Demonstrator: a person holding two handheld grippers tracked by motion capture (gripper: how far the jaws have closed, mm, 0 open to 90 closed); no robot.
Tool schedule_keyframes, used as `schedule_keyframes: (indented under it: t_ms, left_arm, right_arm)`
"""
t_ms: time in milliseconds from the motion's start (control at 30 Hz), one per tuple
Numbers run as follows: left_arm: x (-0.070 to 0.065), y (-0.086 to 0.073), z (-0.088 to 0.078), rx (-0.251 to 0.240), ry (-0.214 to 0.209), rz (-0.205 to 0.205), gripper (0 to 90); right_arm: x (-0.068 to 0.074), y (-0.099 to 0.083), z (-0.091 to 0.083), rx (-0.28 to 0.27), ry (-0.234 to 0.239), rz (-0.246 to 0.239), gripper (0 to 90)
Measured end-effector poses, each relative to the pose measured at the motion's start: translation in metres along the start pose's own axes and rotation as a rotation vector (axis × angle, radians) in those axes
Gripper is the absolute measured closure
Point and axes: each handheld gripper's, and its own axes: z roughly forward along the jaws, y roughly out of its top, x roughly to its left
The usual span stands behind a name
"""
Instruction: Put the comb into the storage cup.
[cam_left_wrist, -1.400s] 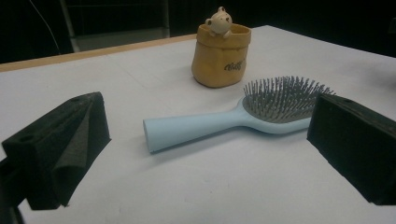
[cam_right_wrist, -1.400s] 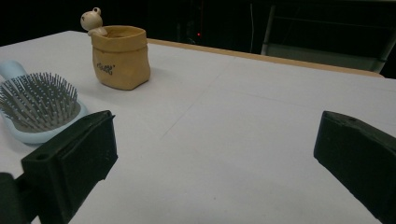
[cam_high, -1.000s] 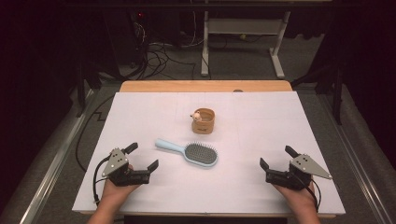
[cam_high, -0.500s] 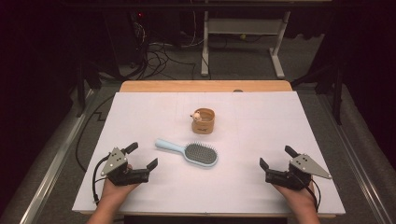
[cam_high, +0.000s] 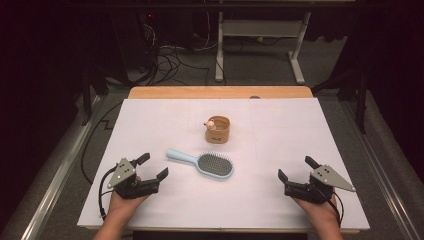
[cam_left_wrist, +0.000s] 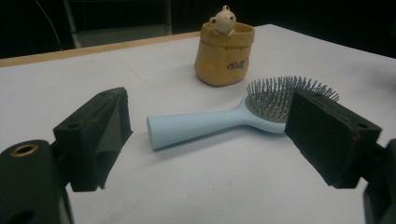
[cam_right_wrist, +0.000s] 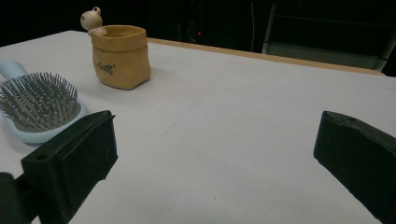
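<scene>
L hand-held gripper (cam_high: 153, 167) jaws just closing, R hand-held gripper (cam_high: 296, 168) open

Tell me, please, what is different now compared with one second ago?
The left claw has just been closing its jaws a little, with nothing between them. Both hands, the right claw, the hairbrush and the small pouch stayed in place.

Between our left hand-held gripper (cam_high: 152, 167) and the hairbrush (cam_high: 202, 163) the desk (cam_high: 150, 120) lies bare. The brush crosses the middle, the small pot (cam_high: 217, 129) near behind it but apart. Our right hand-held gripper (cam_high: 296, 168) has open desk ahead and rightward.
</scene>
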Motion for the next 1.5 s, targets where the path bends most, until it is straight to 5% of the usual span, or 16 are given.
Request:
schedule_keyframes:
  t_ms: [500, 1233, 1500]
  left_arm:
    - [0.000, -0.001, 0.002, 0.008, 0.022, -0.010, 23.3]
    - [-0.006, 0.000, 0.000, 0.031, -0.021, -0.010, 65.3]
    - [-0.010, 0.001, 0.001, 0.061, -0.006, -0.002, 81.0]
  right_arm:
    - [0.001, -0.001, 0.001, 0.005, 0.007, 0.000, 0.0]
    - [0.001, -0.001, 0.001, 0.003, 0.013, 0.008, 0.0]
    - [0.002, -0.001, 0.001, 0.004, 0.014, 0.011, 0.0]
